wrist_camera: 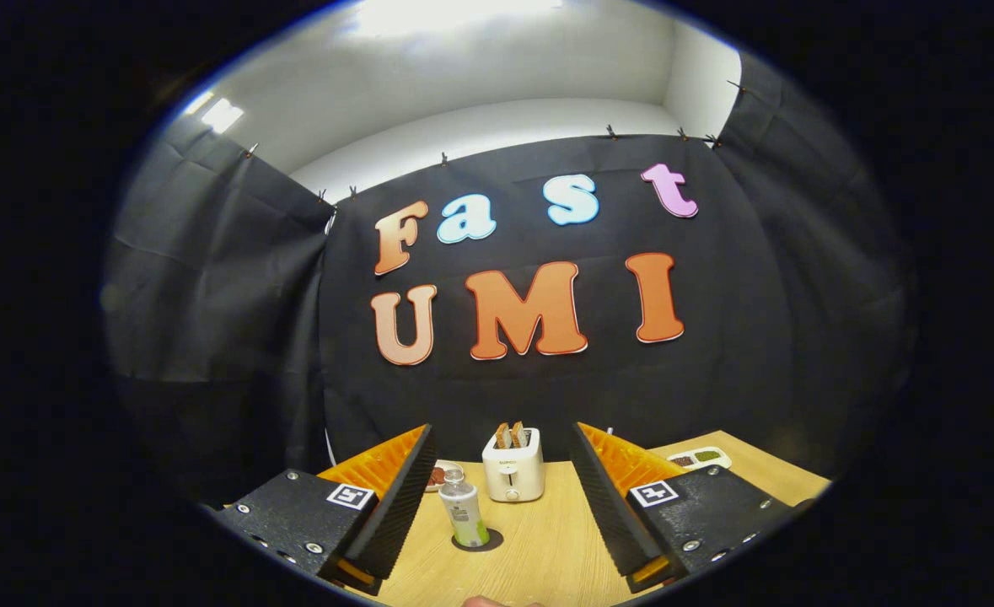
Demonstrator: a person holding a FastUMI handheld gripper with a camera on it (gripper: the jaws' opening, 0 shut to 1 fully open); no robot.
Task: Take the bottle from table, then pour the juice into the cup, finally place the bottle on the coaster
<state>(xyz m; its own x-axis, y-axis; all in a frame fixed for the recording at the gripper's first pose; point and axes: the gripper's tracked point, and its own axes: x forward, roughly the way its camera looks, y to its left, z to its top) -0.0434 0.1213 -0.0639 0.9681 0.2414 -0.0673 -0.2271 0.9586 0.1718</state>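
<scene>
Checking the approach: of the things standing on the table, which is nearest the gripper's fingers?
The bottle, upright on a dark round coaster between the open gripper's fingers, nearer its left one. The toaster with toast stands farther back, beyond the bottle.

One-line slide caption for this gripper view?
Open gripper hovers over the wooden table, jaws spread wide, bottle upright on a dark coaster between them, toaster beyond.

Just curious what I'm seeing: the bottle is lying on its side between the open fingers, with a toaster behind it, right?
Not quite. In the gripper view the bottle stands upright on a dark coaster, between the open fingers of the hand-held gripper. The toaster does stand behind it.
</scene>
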